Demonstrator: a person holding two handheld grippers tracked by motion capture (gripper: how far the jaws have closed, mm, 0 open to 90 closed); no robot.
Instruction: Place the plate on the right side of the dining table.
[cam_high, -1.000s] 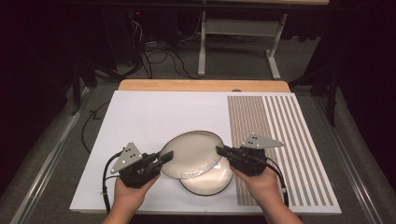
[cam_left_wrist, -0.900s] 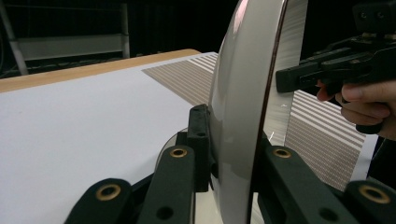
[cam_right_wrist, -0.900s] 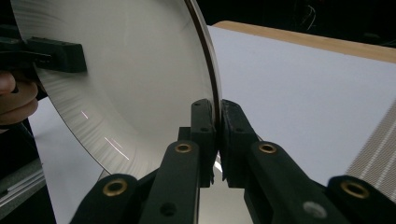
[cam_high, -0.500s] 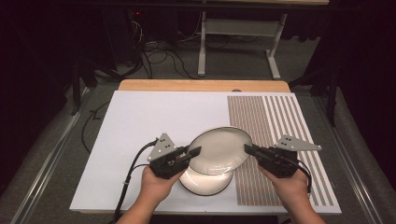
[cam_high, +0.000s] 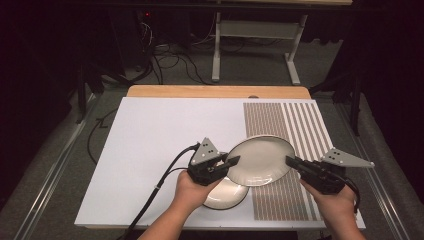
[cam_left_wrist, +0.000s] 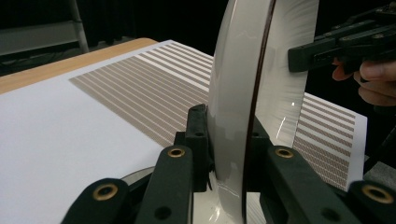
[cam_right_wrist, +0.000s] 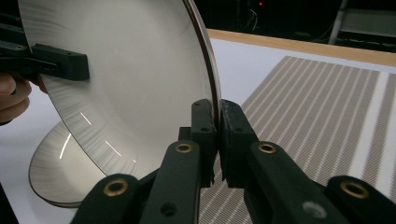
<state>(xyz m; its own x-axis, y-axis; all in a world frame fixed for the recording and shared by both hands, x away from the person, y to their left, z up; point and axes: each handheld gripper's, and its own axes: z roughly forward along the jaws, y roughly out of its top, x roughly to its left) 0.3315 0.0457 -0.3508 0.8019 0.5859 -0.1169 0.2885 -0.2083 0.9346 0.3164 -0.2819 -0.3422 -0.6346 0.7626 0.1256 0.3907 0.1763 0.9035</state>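
Plate (cam_high: 261, 159) held above the mat (cam_high: 150, 150), long axis running 9-to-3 between hands. L gripper (cam_high: 231, 163) clamped on rim at 9, R gripper (cam_high: 291, 161) clamped at 3. Second plate (cam_high: 226, 194) lies at 7, below.

We see a wooden tabletop (cam_high: 215, 91) covered by a white mat (cam_high: 160, 145) with brown stripes at its right; a pale plate (cam_high: 227, 196) lies on it.

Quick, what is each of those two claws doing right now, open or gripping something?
Left gripper: closed on the left rim of the upper plate.
Right gripper: closed on the same plate's right rim.
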